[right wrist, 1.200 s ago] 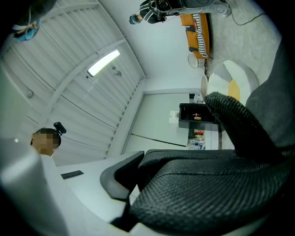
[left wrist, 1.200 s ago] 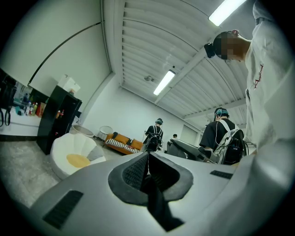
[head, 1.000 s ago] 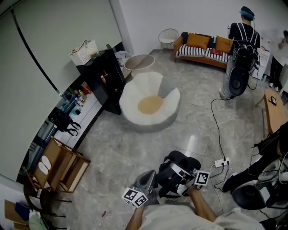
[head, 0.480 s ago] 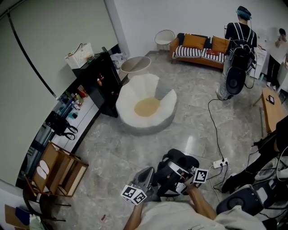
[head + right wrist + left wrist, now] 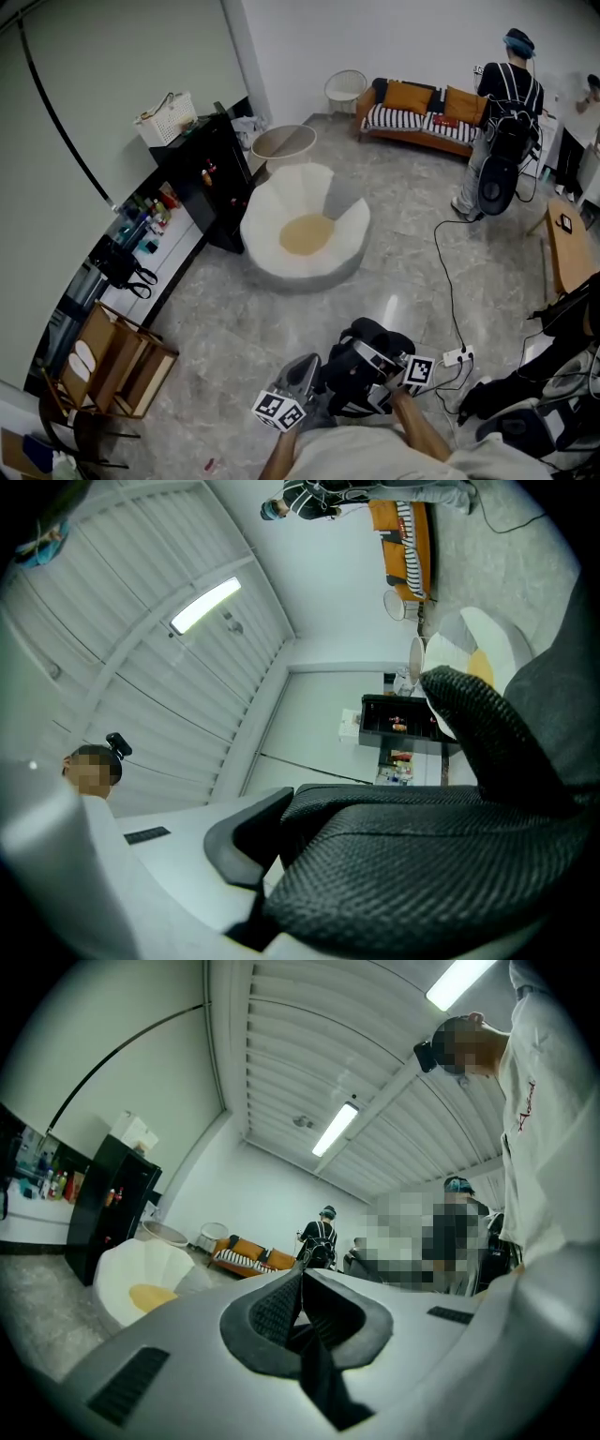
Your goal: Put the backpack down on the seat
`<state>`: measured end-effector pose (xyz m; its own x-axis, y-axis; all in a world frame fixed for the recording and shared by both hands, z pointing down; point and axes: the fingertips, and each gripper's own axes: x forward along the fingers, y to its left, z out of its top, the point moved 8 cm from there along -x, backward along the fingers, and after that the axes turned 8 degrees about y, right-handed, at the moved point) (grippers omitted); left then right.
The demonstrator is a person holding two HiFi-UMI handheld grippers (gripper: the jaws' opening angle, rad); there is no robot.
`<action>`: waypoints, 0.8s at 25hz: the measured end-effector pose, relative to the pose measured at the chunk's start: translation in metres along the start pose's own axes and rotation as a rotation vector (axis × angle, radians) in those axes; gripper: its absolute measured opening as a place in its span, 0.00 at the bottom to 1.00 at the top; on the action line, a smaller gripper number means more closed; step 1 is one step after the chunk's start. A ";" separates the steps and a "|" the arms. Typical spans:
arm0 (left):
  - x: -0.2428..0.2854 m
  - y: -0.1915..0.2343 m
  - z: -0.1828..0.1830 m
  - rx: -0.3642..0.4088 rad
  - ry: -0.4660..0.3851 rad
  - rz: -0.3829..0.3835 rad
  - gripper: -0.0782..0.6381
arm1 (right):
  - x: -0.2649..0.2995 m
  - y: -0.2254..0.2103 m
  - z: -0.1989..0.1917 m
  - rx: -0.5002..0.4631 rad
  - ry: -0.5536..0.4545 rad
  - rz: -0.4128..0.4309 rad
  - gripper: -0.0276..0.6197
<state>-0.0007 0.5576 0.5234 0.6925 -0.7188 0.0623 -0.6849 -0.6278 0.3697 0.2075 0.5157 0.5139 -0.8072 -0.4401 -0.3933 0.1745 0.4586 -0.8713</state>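
The black backpack (image 5: pixel 364 361) hangs low in front of me in the head view, held between both grippers. My left gripper (image 5: pixel 312 373) is at its left side. In the left gripper view the left gripper (image 5: pixel 302 1281) has its pads together on a thin black strap (image 5: pixel 323 1387). My right gripper (image 5: pixel 382 377) is at the backpack's right. In the right gripper view the right gripper (image 5: pixel 281 855) is shut on a padded mesh shoulder strap (image 5: pixel 422 874), which hides one jaw. The seat (image 5: pixel 305 230), a white petal-shaped chair with a yellow cushion, stands on the floor ahead, apart from the backpack.
A black cabinet (image 5: pixel 211 159) with a basket (image 5: pixel 171 112) stands left of the seat, and a round white table (image 5: pixel 286 142) behind it. A sofa (image 5: pixel 422 108) and a standing person (image 5: pixel 502 122) are at the back. A power strip (image 5: pixel 457 356) with cables lies at the right, a wooden crate (image 5: pixel 117 361) at the left.
Both grippers and the backpack keep their place low in the head view. The room has shifted slightly in the frame, and the person at the back stands a little further right.
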 end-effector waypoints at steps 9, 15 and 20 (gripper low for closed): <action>0.039 0.070 0.026 -0.015 0.016 -0.005 0.15 | 0.048 -0.037 0.042 0.013 -0.013 -0.032 0.11; 0.067 0.117 0.053 -0.023 0.018 -0.020 0.15 | 0.091 -0.058 0.079 -0.005 -0.021 -0.027 0.11; 0.084 0.160 0.077 -0.022 0.021 -0.034 0.15 | 0.135 -0.078 0.103 -0.012 -0.022 -0.021 0.11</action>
<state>-0.0697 0.3740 0.5160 0.7198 -0.6908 0.0685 -0.6561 -0.6448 0.3922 0.1431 0.3408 0.4986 -0.7979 -0.4668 -0.3813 0.1507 0.4581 -0.8761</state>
